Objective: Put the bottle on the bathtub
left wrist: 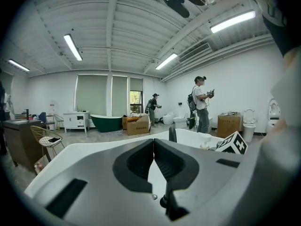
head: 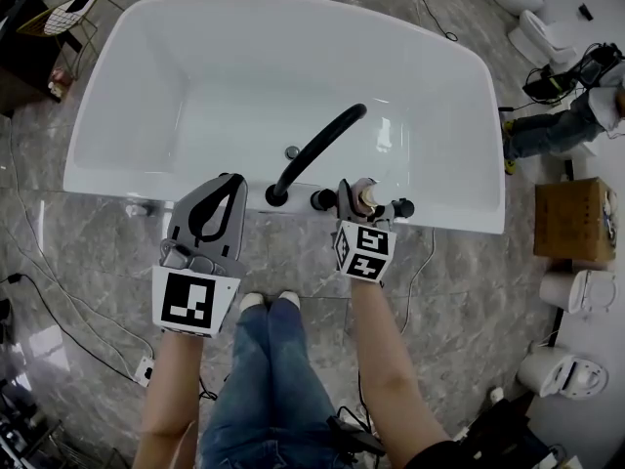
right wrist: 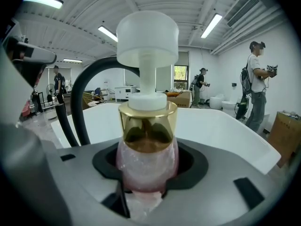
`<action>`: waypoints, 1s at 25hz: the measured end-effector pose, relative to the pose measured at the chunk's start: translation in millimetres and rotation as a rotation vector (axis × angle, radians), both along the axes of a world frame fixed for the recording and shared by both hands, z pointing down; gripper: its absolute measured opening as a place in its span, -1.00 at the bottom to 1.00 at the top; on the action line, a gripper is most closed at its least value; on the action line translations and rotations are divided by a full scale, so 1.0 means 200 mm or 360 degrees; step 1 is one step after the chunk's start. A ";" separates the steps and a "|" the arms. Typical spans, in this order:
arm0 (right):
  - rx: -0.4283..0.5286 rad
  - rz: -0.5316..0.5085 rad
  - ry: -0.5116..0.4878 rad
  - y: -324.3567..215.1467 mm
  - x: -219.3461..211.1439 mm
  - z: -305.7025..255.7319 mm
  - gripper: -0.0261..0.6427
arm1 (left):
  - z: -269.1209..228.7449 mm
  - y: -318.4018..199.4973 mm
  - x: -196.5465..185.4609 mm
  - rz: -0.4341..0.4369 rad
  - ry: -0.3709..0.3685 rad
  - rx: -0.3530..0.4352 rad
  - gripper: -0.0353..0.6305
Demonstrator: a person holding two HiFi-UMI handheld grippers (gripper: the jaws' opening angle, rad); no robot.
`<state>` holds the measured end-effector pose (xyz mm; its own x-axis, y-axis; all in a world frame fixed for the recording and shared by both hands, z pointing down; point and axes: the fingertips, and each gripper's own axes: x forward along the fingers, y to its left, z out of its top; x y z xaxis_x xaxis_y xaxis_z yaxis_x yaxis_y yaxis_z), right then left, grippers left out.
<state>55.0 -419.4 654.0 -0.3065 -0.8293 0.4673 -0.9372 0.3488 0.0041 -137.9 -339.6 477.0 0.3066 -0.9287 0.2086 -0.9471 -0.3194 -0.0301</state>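
A pink pump bottle (right wrist: 147, 161) with a gold collar and a white pump head stands upright between the jaws of my right gripper (right wrist: 148, 171), which is shut on it. In the head view the bottle (head: 366, 197) and right gripper (head: 363, 205) are at the near rim of the white bathtub (head: 117, 179), just right of the black curved faucet (head: 314, 149). My left gripper (head: 223, 186) hovers over the same near rim, left of the faucet. Its jaws meet with nothing between them (left wrist: 154, 145).
Black faucet knobs (head: 322, 200) sit on the rim beside the bottle. A cardboard box (head: 573, 220) and toilets (head: 562, 371) stand at the right. Cables cross the marble floor at the left. Other people stand farther back in the room (right wrist: 255, 86).
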 end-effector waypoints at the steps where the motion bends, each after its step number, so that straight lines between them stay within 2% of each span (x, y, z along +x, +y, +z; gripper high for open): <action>1: -0.0011 -0.0003 0.0007 0.00 0.00 0.00 -0.27 | -0.01 0.00 0.01 0.0004 0.0003 0.0001 -0.86; 5: -0.0077 -0.0003 0.0001 0.00 0.00 0.02 -0.27 | -0.03 0.00 0.02 0.0020 0.0004 0.0011 -0.86; 8: -0.0116 0.0021 -0.0058 0.01 0.02 0.01 -0.07 | -0.04 0.01 0.03 0.0037 -0.0005 0.0008 -0.86; 11: -0.0112 0.0015 -0.0082 0.02 0.02 -0.05 0.00 | -0.07 0.01 0.04 0.0045 0.0007 0.0005 -0.86; 20: -0.0139 0.0044 -0.0072 0.18 0.10 -0.24 0.04 | -0.20 0.08 0.13 0.0100 0.0002 0.0097 -0.86; 25: -0.0136 0.0007 -0.0077 0.28 0.08 -0.38 0.05 | -0.30 0.08 0.15 0.0113 0.0012 0.0145 -0.86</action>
